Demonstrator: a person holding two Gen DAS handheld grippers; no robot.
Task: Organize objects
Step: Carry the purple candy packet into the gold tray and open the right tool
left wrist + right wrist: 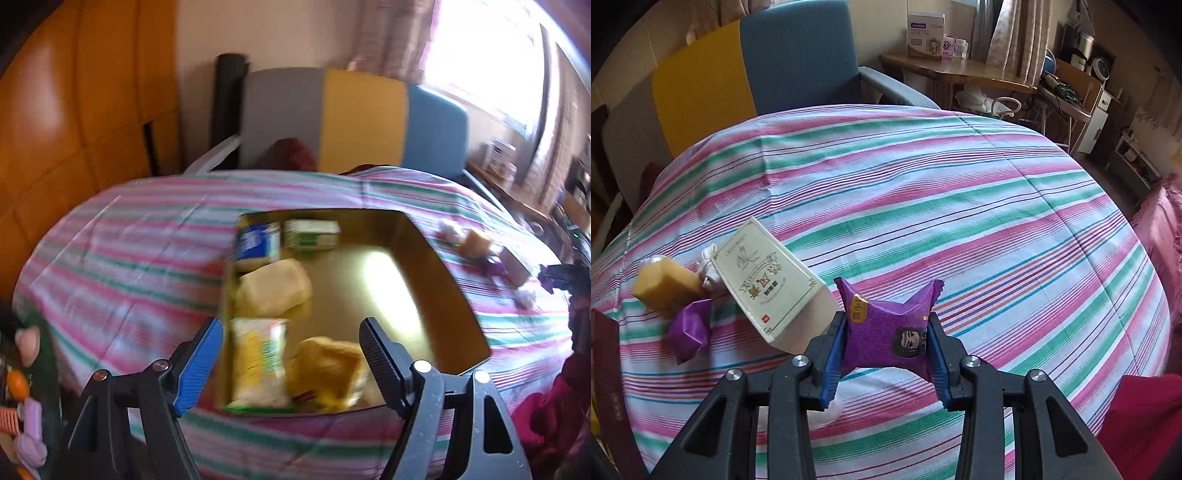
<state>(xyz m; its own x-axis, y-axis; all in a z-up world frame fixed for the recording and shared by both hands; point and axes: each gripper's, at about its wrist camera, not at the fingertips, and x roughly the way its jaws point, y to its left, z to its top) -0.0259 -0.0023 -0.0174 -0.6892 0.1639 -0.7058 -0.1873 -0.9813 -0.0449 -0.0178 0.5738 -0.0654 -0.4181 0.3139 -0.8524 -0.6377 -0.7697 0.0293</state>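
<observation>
My left gripper hangs open above the near end of a gold-lined cardboard box on the striped cloth. Inside the box lie a blue packet, a green-and-white carton, a pale yellow packet, a yellow-and-white bag and an orange-yellow packet. My right gripper is shut on a purple snack packet, held just above the cloth. To its left lie a cream carton, a yellow packet, a second purple packet and small white wrapped pieces.
A chair with a grey, yellow and blue back stands behind the table. A wooden desk with boxes is at the back right. Small toys sit at the left edge. A red sleeve shows at the lower right.
</observation>
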